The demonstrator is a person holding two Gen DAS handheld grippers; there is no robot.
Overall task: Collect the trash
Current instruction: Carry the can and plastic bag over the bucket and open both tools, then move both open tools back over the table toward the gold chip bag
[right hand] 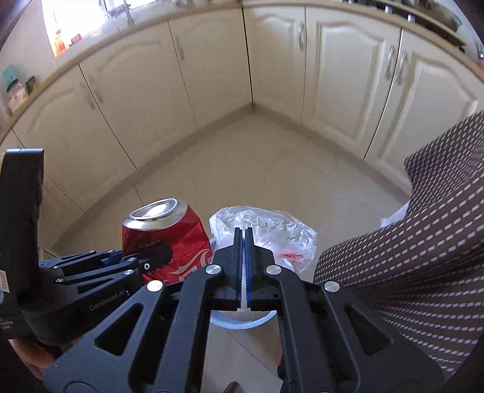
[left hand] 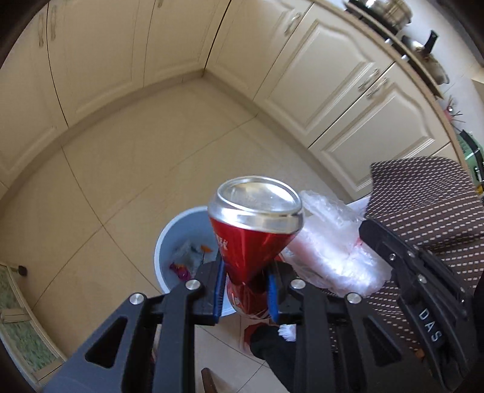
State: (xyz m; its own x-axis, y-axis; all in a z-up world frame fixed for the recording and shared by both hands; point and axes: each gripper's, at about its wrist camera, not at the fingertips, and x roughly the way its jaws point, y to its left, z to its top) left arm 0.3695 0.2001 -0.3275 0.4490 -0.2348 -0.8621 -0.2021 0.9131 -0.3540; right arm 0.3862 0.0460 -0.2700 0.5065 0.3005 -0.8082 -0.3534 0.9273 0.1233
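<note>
A crushed red soda can (left hand: 254,241) sits pinched at its waist between the blue pads of my left gripper (left hand: 246,281), silver end up. Below it stands a pale blue bin (left hand: 169,238) with several wrappers inside. My right gripper (left hand: 370,234) comes in from the right beside the can, with a crumpled clear plastic bag (left hand: 329,251) in it. In the right wrist view my right gripper (right hand: 244,234) is shut on that bag (right hand: 272,229), and the bin's rim (right hand: 242,326) shows just under the jaws. The can (right hand: 169,232) and my left gripper (right hand: 136,254) are close on the left.
Cream cabinet doors (right hand: 211,75) meet in a corner ahead, with beige floor tiles (left hand: 121,181) in front. A brown dotted cloth (right hand: 408,257) hangs close on the right. A foot in a black sock (left hand: 263,341) stands by the bin. Pots (left hand: 393,15) sit on the counter.
</note>
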